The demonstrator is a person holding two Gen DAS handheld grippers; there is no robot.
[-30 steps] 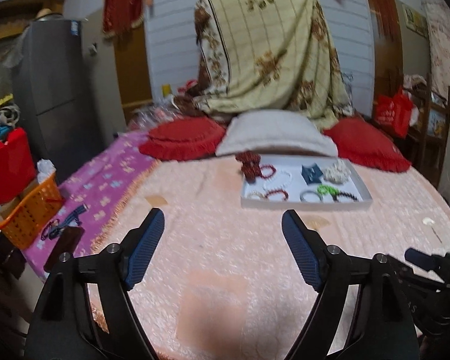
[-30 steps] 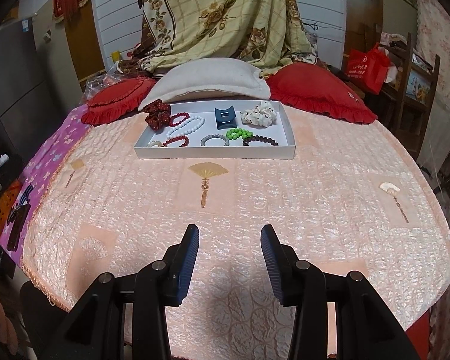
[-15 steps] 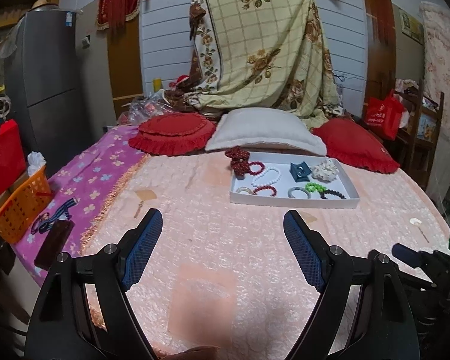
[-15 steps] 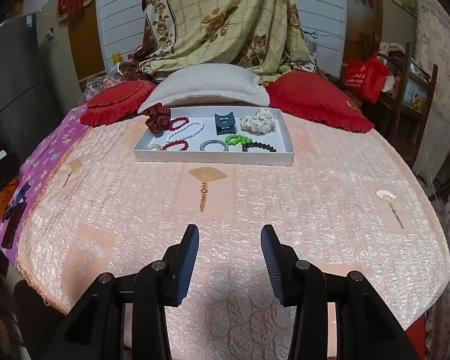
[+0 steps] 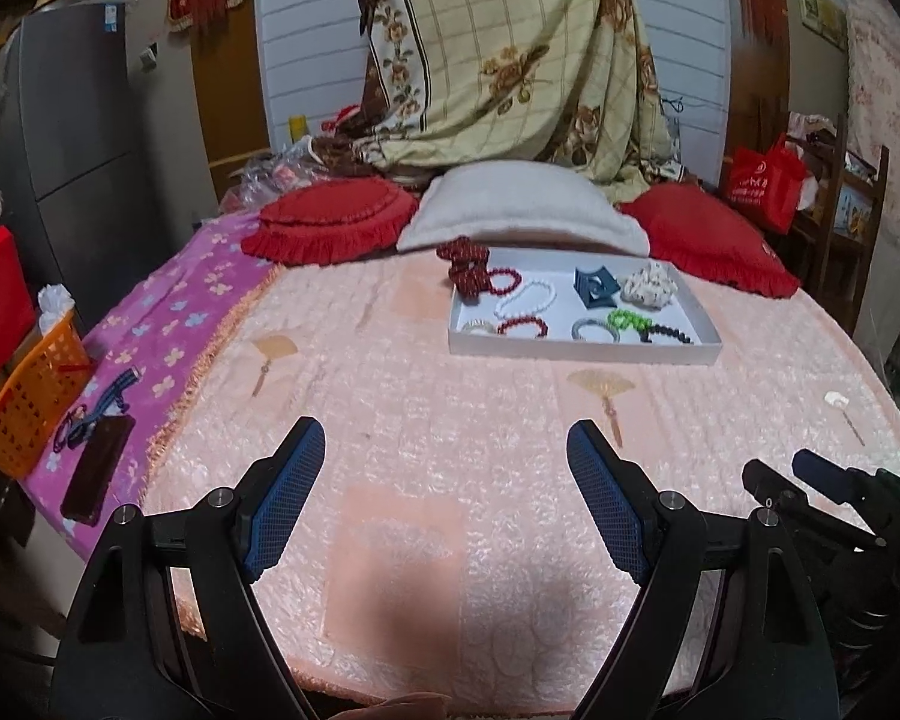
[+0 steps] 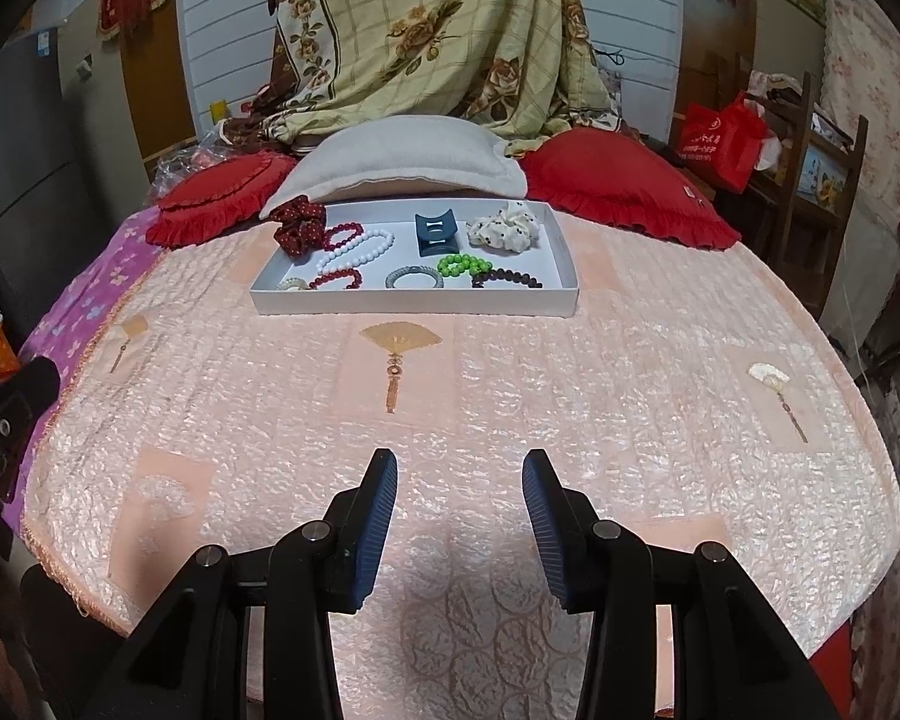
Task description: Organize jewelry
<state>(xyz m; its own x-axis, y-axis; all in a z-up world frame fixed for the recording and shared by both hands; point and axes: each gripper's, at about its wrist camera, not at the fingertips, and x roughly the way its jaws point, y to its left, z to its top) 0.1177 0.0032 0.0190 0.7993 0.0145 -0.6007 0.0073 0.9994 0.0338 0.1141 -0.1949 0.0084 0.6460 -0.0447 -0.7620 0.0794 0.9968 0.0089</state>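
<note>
1. A bedroom: a round bed under a pale pink quilted bedspread [image 6: 510,372] fills both views, with a white slatted wall and a draped floral blanket [image 6: 426,30] behind it.
2. A shallow white tray [image 6: 414,302] lies flat on the bedspread at the far side of the bed, just in front of a white pillow [image 6: 402,150] that sits between two red cushions.
3. In the tray, left part: a dark red scrunchie [image 6: 297,222] resting over the back-left corner, a white bead bracelet [image 6: 354,249], and red bead bracelets beside it.
4. In the tray, right part: a dark blue hair clip [image 6: 435,231], a white dotted scrunchie [image 6: 507,228], a grey bangle [image 6: 414,276], a green bead bracelet [image 6: 462,264] and a dark bead bracelet [image 6: 507,279].
5. The left gripper [image 5: 444,498] hangs over the near edge of the bed, its jaws wide apart with nothing between them, well short of the tray.
6. The right gripper [image 6: 459,510] hovers over the near bedspread, jaws partly apart and empty, also well short of the tray.
7. Compared with a second ago, the left view has tipped downward and swung: the tray now sits right of centre and larger, and more bedspread shows. The right view is nearly unchanged.
8. At the left edge, a purple flowered blanket [image 5: 168,330] and an orange basket [image 5: 24,402].
</note>
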